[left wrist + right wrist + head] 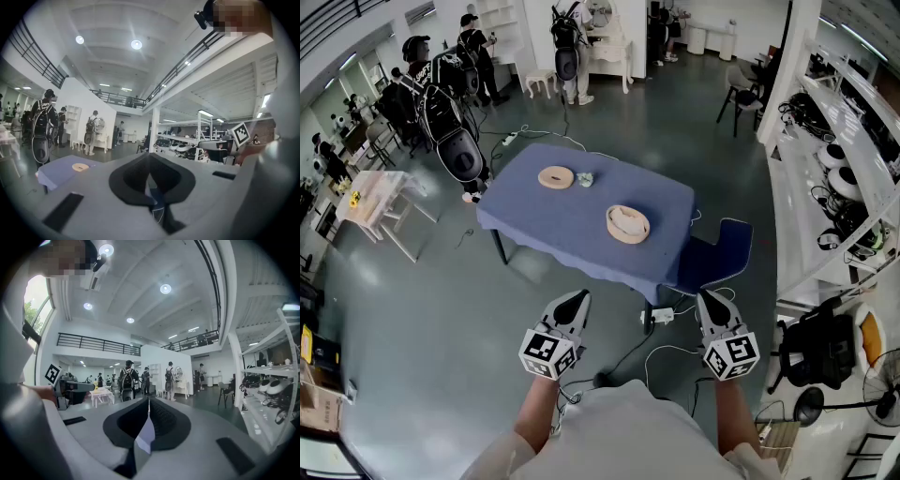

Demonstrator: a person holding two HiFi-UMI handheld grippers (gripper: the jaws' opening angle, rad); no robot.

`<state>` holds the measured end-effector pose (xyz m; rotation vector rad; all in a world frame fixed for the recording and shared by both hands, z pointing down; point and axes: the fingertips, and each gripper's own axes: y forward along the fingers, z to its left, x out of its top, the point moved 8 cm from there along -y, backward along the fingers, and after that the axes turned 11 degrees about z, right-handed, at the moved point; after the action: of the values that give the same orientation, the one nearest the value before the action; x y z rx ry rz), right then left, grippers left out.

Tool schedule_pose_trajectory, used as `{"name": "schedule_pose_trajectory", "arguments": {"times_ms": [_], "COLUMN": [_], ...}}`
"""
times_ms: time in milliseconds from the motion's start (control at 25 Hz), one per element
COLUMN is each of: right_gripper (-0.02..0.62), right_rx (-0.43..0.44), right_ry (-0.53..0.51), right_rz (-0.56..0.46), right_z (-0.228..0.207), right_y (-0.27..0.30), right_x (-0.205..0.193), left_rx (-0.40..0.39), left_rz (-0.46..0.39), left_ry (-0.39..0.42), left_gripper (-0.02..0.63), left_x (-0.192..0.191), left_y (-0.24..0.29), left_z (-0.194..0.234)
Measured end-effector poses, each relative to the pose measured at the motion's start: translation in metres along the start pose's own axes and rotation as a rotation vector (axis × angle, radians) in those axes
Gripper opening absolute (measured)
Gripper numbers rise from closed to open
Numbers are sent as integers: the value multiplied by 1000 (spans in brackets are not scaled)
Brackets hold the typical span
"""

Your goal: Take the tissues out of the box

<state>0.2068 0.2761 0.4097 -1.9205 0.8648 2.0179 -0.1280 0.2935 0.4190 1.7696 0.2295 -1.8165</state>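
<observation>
The left gripper [578,296] is pressed together on nothing and held level at waist height. Nothing of the task is within its reach. The blue-draped worktop [534,220] stands well ahead of it and slightly to its left, across open floor.

On the cloth, farthest ahead of this gripper, lies a flat wooden disc [555,177] with a small pale wad [584,178] just to its right. I cannot tell whether that wad is a tissue. Nearer, about midway ahead of the two grippers, sits the round box [627,225]. It is open on top, and the white in it is likely the tissues [628,221].

The right gripper [708,298] is likewise closed on itself, empty and level. A blue chair [720,251] stands just ahead of it, and a cable [630,351] trails on the floor between and below the two grippers.

The step in hand looks like the approach. To do it well, step over the cable and keep clear of the chair. Stop with the box close under both grippers and tip them downward. Spread one before it descends on the white. The box looks light, so the other should probably steady its rim.
</observation>
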Motion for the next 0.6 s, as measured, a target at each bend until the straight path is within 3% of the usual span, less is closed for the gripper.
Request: {"name": "schedule_pose_trajectory", "arguments": {"times_ms": [600], "right_gripper": [37], "right_rx": [3], "right_ry": [13], "right_rz": [6], "right_z": [2], "right_y": [8], "right_x": [4], "left_rx": [-15], "left_rz": [0], "left_ry": [-5], "left_gripper": [8], "left_x": [1], "left_y": [3], "left_z": [4]}}
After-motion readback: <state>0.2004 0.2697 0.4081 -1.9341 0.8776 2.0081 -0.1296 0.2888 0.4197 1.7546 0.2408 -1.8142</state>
